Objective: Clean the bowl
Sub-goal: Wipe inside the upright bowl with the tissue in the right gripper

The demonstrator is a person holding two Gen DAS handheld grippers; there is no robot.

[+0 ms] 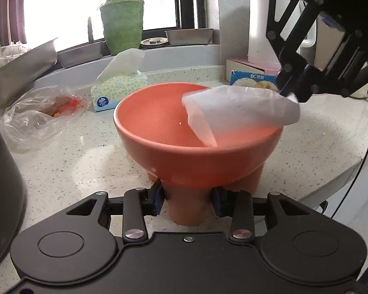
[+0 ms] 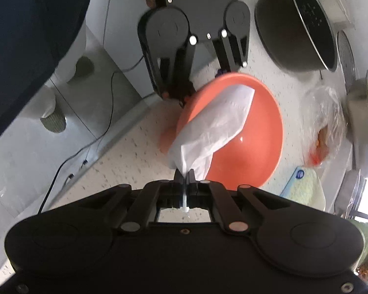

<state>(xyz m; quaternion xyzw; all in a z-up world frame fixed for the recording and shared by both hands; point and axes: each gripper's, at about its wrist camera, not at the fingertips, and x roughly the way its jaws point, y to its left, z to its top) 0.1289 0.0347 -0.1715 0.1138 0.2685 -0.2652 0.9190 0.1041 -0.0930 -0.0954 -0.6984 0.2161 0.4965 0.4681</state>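
An orange bowl (image 1: 159,132) with a thick foot stands on the speckled counter, also in the right wrist view (image 2: 262,132). My left gripper (image 1: 187,199) is shut on the bowl's foot, one blue pad on each side. My right gripper (image 2: 184,174) is shut on a white tissue (image 2: 216,125), which hangs down into the bowl. In the left wrist view the tissue (image 1: 235,112) drapes over the bowl's right rim, with the right gripper (image 1: 292,96) above it. The left gripper (image 2: 201,83) shows at the bowl's far edge.
A tissue box (image 1: 117,90) and a plastic bag with food scraps (image 1: 41,112) lie behind the bowl. A green vase (image 1: 122,24), metal trays (image 1: 189,36) and a white kettle (image 1: 260,22) stand at the back. A dark pot (image 2: 296,24) stands near the counter edge.
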